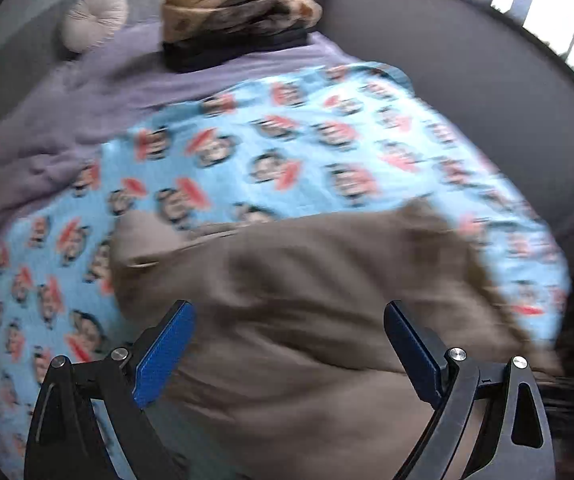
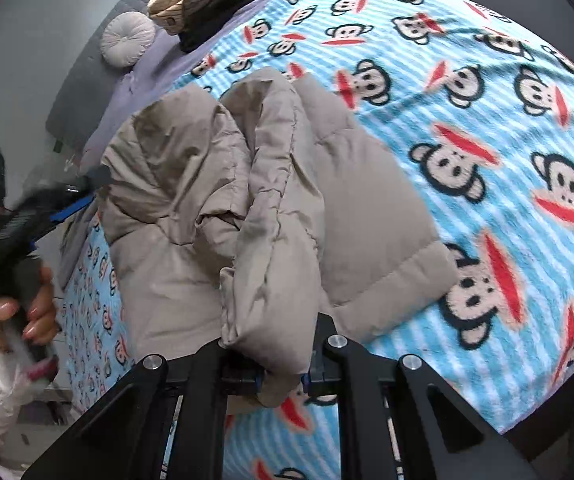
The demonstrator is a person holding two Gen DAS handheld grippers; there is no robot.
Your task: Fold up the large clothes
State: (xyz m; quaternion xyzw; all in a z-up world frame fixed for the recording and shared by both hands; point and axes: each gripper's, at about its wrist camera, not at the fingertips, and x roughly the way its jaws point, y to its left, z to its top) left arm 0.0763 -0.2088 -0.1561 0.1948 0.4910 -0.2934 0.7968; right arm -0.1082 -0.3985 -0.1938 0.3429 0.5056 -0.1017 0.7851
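The jacket point(image 2: 271, 208), a padded taupe garment, is lying on the blanket point(image 2: 487, 128), a blue striped fleece with a monkey-face print, which is covering most of the bed point(image 1: 67, 120). In the right wrist view the jacket is bunching into several thick lengthwise folds, with one quilted panel lying flat on the blanket to the right of them.

The right gripper point(image 2: 281, 378) is grasping the jacket: its fingers are clenching on the near end of the middle fold, which is passing between them and hanging just past the pads. The blanket is showing directly below this hold.

The left gripper point(image 1: 287, 344) is hovering over the jacket with its fingers spread wide and released; taupe fabric is filling the gap between the blue pads point(image 1: 163, 356), and nothing is being gripped. The left wrist view is blurring with motion, so contact with the fabric cannot be determined. In the right wrist view the left gripper point(image 2: 75, 196) is sitting at the far left edge of the jacket, and the left hand point(image 2: 23, 312) is wrapping around its handle.

At the head of the bed, a stack of clothes point(image 1: 239, 20), tan on top and dark beneath, is resting on the lilac sheet point(image 1: 87, 92). A round pale cushion point(image 1: 95, 18) is lying just beside the stack.
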